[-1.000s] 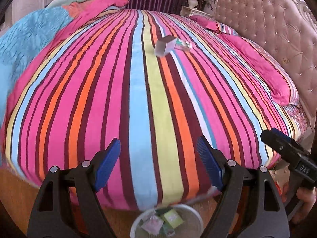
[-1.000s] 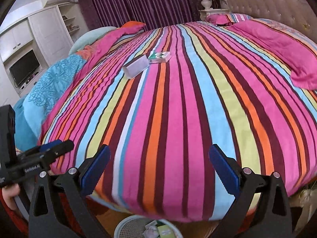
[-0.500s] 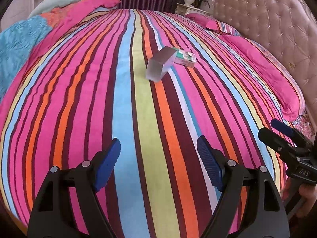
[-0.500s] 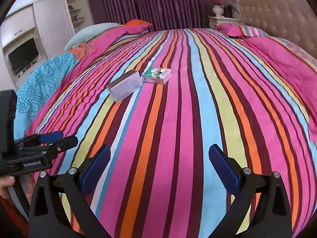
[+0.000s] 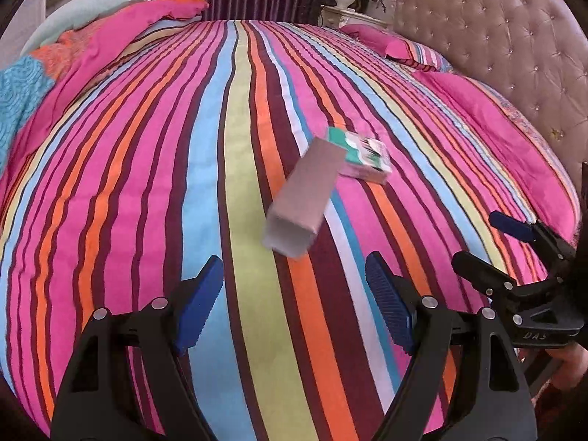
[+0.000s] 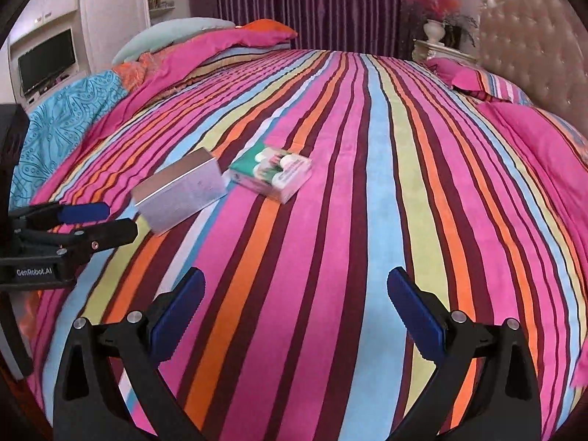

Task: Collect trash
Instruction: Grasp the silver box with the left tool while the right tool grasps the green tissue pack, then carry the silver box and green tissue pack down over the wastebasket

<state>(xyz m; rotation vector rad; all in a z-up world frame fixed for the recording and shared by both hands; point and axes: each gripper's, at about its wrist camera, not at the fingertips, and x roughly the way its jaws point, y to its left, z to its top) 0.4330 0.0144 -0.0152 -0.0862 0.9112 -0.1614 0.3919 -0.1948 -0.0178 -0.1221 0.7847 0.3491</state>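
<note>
Both grippers over the striped bed, jaws wide apart, empty.
Left gripper: silver box at 12 o'clock, untouched; right gripper: green packet at 12 o'clock.

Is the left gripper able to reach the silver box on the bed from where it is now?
Probably yes. The left gripper is open and the silver box lies just ahead of its fingers on the bedspread, with nothing between. The green box touches only its far end.
</note>
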